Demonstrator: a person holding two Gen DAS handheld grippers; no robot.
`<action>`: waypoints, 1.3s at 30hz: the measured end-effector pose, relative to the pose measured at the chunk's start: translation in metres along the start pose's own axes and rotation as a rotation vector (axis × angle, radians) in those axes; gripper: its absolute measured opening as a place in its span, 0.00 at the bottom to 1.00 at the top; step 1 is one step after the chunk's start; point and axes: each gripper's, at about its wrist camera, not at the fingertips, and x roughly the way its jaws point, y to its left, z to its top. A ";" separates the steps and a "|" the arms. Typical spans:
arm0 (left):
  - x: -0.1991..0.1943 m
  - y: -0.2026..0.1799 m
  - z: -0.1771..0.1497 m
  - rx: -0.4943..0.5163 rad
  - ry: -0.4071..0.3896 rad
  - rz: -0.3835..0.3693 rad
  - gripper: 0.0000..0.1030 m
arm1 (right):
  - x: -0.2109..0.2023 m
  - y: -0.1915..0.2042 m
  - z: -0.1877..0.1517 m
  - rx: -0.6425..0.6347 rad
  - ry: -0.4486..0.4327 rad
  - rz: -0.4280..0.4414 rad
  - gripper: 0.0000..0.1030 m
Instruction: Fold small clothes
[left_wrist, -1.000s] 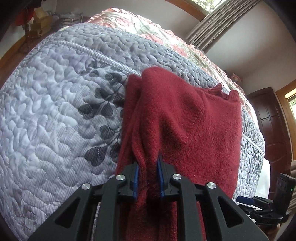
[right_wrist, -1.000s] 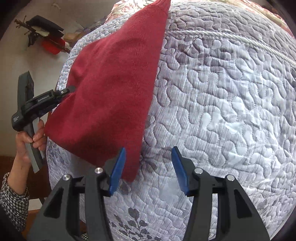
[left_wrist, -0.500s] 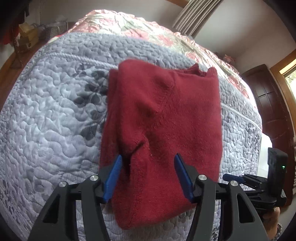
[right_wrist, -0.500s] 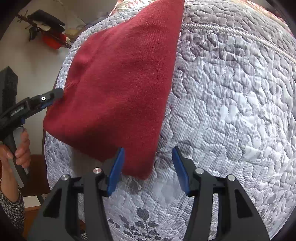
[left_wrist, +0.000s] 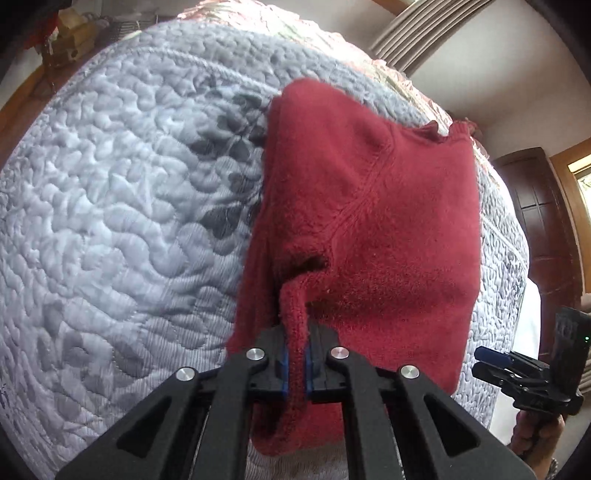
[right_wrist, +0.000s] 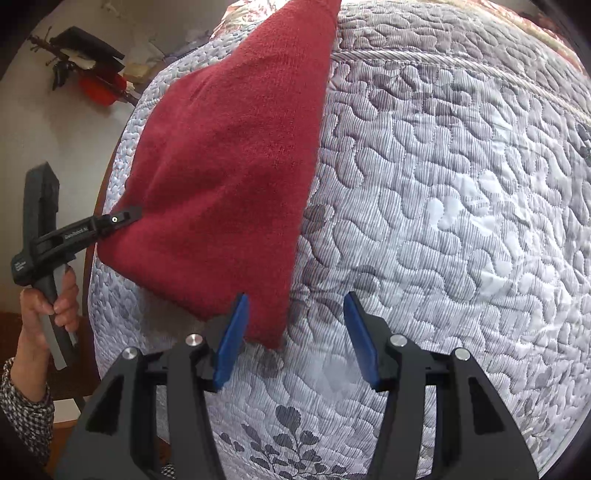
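Left gripper (left_wrist: 294, 363) clamped on a fold of the red sweater (left_wrist: 373, 236); right gripper (right_wrist: 295, 341) spread apart.

In the left wrist view the sweater lies folded on the grey quilted bedspread (left_wrist: 122, 206), running from 6 toward 1 o'clock. In the right wrist view its corner sits at 6 o'clock, just beside the blue fingers (right_wrist: 232, 341), which hold nothing.

Small white lettering stands on the black arm of the left gripper (right_wrist: 127, 217) in the right wrist view, and a second small white mark sits on its body near the handle; both are too small and blurred to read. No other text, number or sign shows in either view
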 end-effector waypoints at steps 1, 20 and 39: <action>0.003 -0.002 0.001 0.002 -0.002 0.002 0.06 | 0.003 -0.001 -0.001 0.012 0.006 0.011 0.52; -0.012 -0.007 -0.012 0.077 0.000 0.035 0.16 | 0.020 0.020 -0.012 0.043 0.016 0.098 0.17; -0.040 -0.013 0.089 0.134 -0.118 0.065 0.57 | -0.020 -0.016 0.041 0.000 -0.060 0.022 0.47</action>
